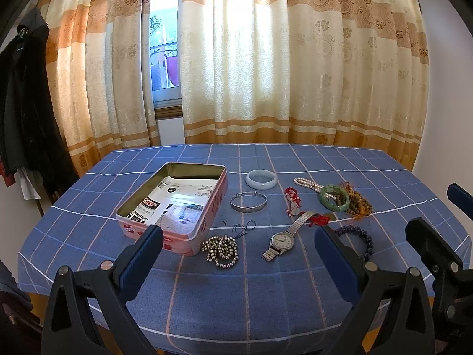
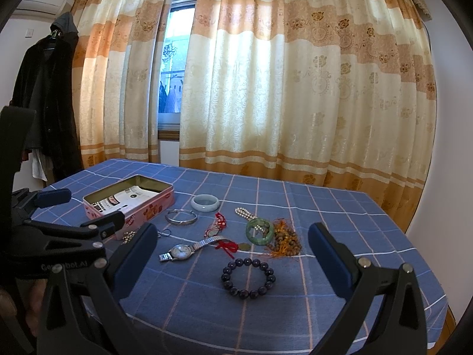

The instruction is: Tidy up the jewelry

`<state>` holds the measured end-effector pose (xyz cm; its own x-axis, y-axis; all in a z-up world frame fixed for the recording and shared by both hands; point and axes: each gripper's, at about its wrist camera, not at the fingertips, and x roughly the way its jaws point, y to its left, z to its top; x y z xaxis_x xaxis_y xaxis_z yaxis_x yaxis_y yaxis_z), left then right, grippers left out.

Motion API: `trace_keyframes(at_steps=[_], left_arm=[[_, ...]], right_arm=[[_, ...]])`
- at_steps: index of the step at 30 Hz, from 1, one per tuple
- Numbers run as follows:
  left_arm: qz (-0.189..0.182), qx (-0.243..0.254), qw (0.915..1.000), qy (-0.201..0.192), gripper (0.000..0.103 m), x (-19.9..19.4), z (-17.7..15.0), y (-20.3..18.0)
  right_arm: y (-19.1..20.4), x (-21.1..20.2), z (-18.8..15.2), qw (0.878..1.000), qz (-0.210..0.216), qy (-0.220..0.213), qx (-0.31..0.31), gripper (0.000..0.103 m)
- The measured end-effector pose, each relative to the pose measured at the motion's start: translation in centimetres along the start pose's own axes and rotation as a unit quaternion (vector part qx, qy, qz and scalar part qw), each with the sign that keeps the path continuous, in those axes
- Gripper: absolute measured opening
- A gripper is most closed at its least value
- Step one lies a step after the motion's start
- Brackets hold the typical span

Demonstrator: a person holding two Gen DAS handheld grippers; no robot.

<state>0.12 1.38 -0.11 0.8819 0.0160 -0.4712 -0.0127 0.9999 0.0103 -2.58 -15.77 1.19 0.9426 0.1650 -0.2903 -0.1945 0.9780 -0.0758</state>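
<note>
left gripper (image 1: 238, 239): jaws released, above silver bead strand (image 1: 220, 250) | right gripper (image 2: 233, 238): jaws released | tin box (image 1: 174, 204) at 10 o'clock from wristwatch (image 1: 282, 239)

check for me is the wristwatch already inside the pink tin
No, the wristwatch lies on the blue tablecloth, outside the pink tin.

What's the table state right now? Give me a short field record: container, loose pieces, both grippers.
container: pink tin, lid off, printed paper inside, no jewelry visible in it
loose on cloth: pale bangle, silver bangle, wristwatch, silver bead strand, dark bead bracelet, green bangle, pearl strand, brown beads
left gripper: open, holding nothing
right gripper: open, holding nothing
surface: blue checked tablecloth
</note>
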Motion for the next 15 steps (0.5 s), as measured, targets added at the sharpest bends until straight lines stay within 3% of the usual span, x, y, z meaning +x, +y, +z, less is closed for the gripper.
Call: trace_keyframes(at_steps=[15], left_arm=[[0.001,-0.001,1.0,0.0,0.102,0.14,-0.3,0.22]], right_arm=[[0.1,-0.16,0.02,1.0,0.001,0.002,-0.002,0.103]])
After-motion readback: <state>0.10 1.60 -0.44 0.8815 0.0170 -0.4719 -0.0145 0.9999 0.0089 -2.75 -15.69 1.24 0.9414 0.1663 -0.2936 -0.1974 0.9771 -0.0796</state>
